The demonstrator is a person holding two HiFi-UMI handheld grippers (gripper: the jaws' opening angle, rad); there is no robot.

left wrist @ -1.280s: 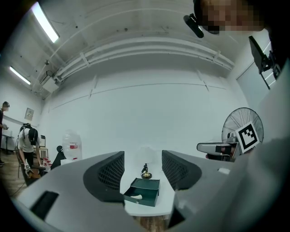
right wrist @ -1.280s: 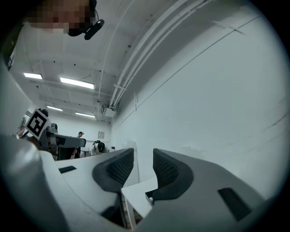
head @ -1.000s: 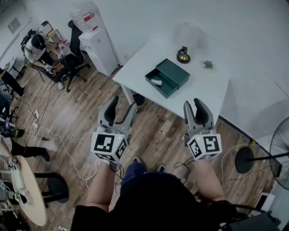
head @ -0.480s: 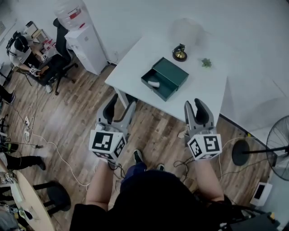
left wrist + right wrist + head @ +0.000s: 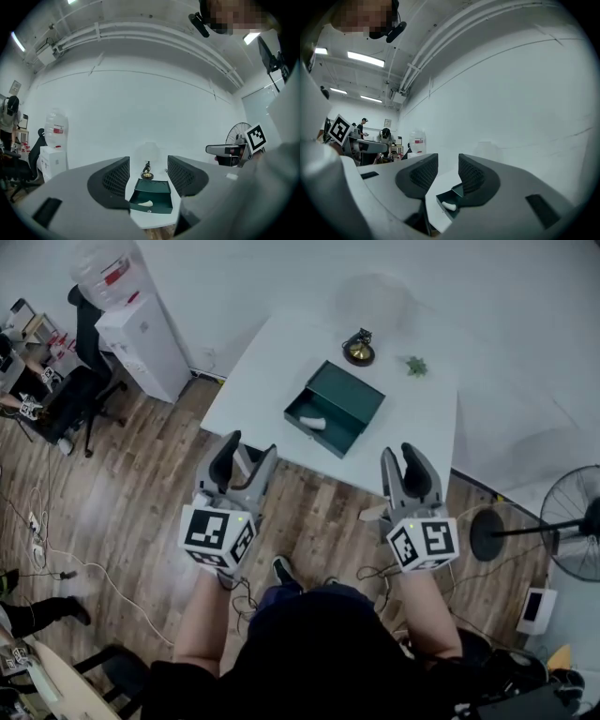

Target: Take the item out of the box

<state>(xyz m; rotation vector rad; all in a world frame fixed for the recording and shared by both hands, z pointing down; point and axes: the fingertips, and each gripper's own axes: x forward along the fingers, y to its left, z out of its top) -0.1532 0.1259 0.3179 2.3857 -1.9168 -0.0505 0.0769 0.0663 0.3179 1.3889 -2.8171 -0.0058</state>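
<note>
Green box (image 5: 354, 395) sits on the white tabletop (image 5: 272, 371), drawer (image 5: 309, 434) drawn out, pale item (image 5: 313, 423) lying inside. Left hand-held gripper (image 5: 246, 452): jaws wide apart, empty. Right hand-held gripper (image 5: 401, 457): jaws apart, empty, having just closed slightly. Both are well short of the tabletop. Risk: jaws catching the drawer wall instead of the item would drag the unbraced box.

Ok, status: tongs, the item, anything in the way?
Left tongs open, empty. Right tongs open, empty, jaws just closing slightly. White item in open green box on table, untouched. Nothing in the way.
</note>
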